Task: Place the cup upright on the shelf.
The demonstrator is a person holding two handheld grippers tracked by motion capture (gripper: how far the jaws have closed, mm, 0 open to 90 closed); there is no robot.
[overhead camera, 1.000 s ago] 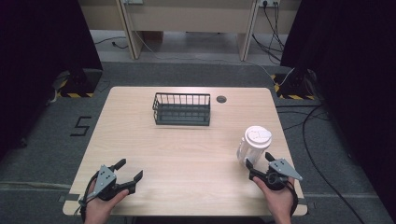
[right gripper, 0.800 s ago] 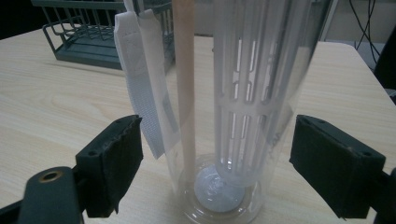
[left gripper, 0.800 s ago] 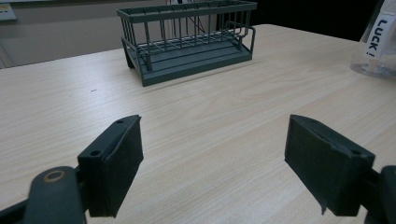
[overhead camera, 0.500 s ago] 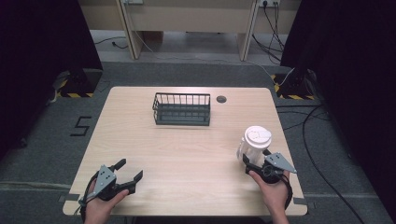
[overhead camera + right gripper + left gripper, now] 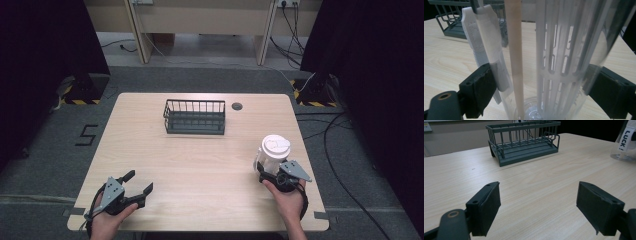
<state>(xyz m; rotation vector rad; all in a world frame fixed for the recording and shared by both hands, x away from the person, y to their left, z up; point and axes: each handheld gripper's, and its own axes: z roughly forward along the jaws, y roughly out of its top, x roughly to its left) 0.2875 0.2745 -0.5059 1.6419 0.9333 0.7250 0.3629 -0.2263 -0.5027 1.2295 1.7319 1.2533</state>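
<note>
Your right claw (image 5: 268,176) brackets the bottle (image 5: 272,152) with jaws not yet clamped, left claw (image 5: 136,183) open: light, slick, rigid plastic, so grip low.

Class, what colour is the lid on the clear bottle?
White; the lid shows best in the high view.
</note>
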